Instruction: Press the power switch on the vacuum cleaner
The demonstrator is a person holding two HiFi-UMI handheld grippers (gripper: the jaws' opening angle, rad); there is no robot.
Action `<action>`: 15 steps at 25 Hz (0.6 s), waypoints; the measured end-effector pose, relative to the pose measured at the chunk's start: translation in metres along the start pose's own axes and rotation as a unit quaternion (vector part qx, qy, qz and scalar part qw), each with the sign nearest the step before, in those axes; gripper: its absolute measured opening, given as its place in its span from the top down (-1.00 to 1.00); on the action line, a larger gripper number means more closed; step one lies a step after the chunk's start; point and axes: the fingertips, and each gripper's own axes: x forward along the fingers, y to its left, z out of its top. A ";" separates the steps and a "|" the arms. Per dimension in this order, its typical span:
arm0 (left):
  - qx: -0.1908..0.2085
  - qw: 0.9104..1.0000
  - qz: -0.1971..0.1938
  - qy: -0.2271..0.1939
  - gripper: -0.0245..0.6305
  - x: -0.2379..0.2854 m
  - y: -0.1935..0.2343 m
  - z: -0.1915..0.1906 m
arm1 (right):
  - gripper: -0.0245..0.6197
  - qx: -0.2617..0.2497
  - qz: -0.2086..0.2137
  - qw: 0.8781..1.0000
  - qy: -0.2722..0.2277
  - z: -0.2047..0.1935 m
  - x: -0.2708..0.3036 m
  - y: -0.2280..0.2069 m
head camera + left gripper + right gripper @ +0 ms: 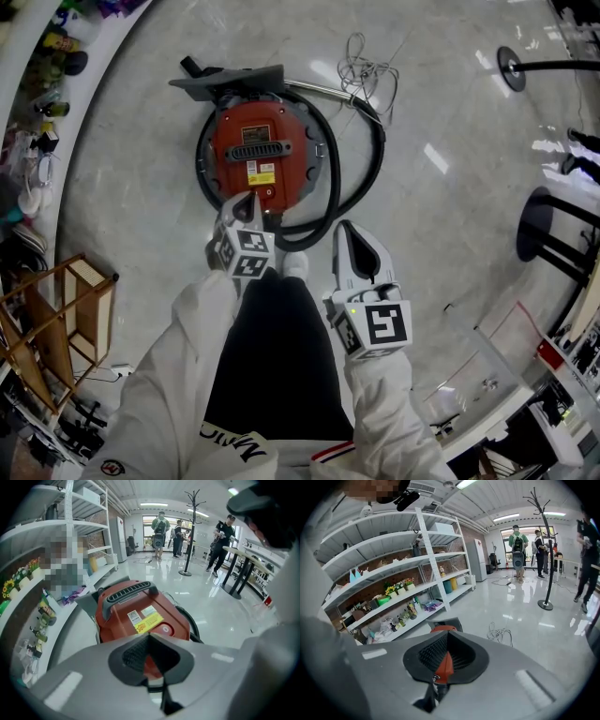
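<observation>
One round red vacuum cleaner (281, 127), black handle (260, 150), yellow sticker (262, 177), black hose (382, 150) looped round, on floor (441, 234) centre-far. Two tongs, both closed, empty: left tongs (246, 200) over its near edge, right tongs (345, 230) nearer, right.

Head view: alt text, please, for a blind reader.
Seen from above, a red vacuum cleaner sits on a floor, a black hose curving round it. The left tool is over its near edge; the right tool hangs over floor.
</observation>
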 end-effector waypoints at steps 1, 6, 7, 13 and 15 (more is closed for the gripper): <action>-0.001 1.000 0.000 -0.001 0.93 0.000 0.000 0.000 | 0.92 0.001 0.000 1.000 0.000 0.000 0.000 0.000; -0.006 1.000 -0.002 0.004 0.93 0.001 0.001 -0.001 | 0.92 0.004 -0.002 1.000 0.005 -0.005 0.001 -0.002; -0.007 1.000 -0.002 0.005 0.93 0.000 0.001 -0.001 | 0.92 0.004 -0.002 1.000 0.006 -0.005 0.001 -0.003; -0.002 1.000 0.000 0.002 0.93 0.001 0.002 -0.001 | 0.92 0.006 0.000 1.000 0.006 -0.007 0.003 -0.002; -0.004 1.000 0.001 0.003 0.93 0.001 0.002 -0.002 | 0.92 0.007 0.001 1.000 0.005 -0.008 0.004 -0.002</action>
